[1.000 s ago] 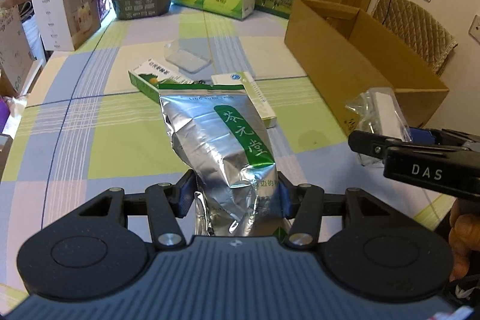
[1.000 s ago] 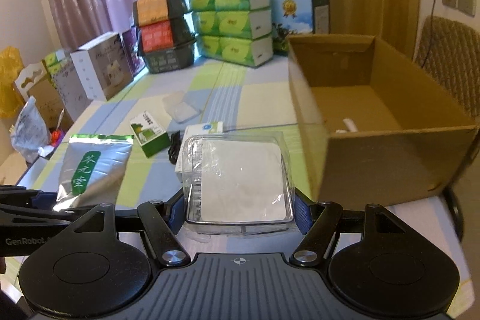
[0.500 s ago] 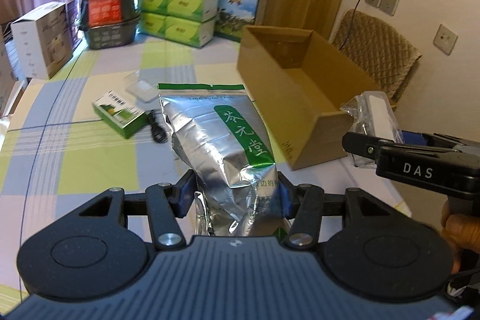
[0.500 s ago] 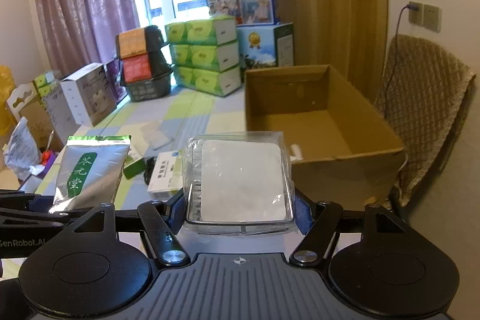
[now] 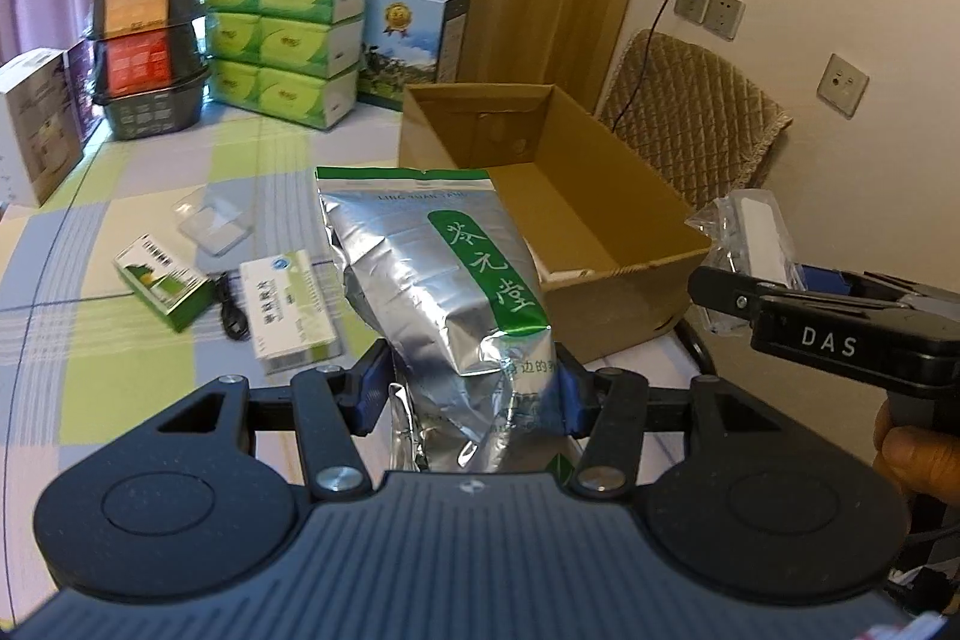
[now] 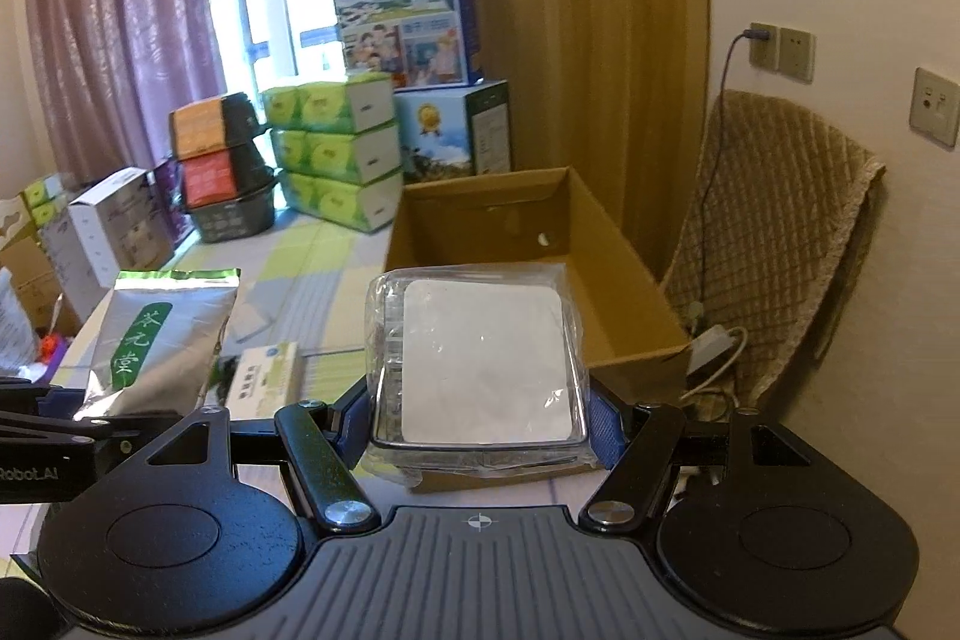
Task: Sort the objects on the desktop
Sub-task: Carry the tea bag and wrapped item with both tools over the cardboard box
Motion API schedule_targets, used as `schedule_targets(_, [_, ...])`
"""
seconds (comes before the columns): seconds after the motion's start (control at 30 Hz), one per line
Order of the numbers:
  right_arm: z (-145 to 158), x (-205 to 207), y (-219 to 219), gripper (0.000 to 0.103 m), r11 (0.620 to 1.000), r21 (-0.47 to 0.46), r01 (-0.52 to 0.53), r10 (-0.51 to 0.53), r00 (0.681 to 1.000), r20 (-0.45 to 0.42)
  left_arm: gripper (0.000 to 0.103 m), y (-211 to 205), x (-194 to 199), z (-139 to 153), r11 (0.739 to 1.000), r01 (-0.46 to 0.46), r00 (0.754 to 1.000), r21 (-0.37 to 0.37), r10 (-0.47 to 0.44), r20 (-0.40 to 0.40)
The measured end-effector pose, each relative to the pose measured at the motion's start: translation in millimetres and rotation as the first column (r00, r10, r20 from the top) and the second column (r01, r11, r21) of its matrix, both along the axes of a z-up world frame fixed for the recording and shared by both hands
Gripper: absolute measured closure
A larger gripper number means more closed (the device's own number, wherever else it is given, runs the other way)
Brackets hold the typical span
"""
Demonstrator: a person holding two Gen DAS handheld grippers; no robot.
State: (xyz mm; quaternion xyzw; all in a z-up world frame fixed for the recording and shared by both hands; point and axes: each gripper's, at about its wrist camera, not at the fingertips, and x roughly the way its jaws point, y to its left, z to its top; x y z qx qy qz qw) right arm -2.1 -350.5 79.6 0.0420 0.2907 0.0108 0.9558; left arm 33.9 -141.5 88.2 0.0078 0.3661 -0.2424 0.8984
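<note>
My left gripper point(image 5: 471, 388) is shut on a silver foil pouch point(image 5: 438, 274) with a green label, held upright above the table in front of the open cardboard box point(image 5: 576, 184). My right gripper point(image 6: 477, 427) is shut on a clear plastic case point(image 6: 480, 364) holding a white square pad, raised near the box's point(image 6: 606, 292) front corner. The right wrist view shows the pouch point(image 6: 159, 334) at left; in the left wrist view the case point(image 5: 747, 244) sits at right in the other gripper.
On the checked tablecloth lie a green small box point(image 5: 165, 286), a white medicine box point(image 5: 291, 304), a black cable point(image 5: 231, 310) and a clear lid point(image 5: 210, 220). Tissue packs point(image 5: 282, 40), stacked boxes and a basket stand at the back. A padded chair point(image 6: 774, 244) is behind the box.
Both grippers have risen and swung right toward the cardboard box, carrying the pouch and the clear case. The table items now sit lower and further left.
</note>
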Motion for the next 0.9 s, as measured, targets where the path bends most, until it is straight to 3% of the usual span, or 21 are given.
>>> schedule_targets(0.33, [10.7,40.0,-35.6,0.037,0.999,-0.017,0.029,-0.029,1.0,0.006,0.054,-40.7,34.8,14.3,0.999,0.04,0.999,-0.01,-0.04,0.007])
schedule_targets(0.9, [-20.9,102.4,-74.2,0.037,0.999,-0.046,0.023,-0.025,0.998,-0.058,0.054,-102.1,101.8,-3.4,0.993,0.115,0.993,0.01,-0.115,-0.027])
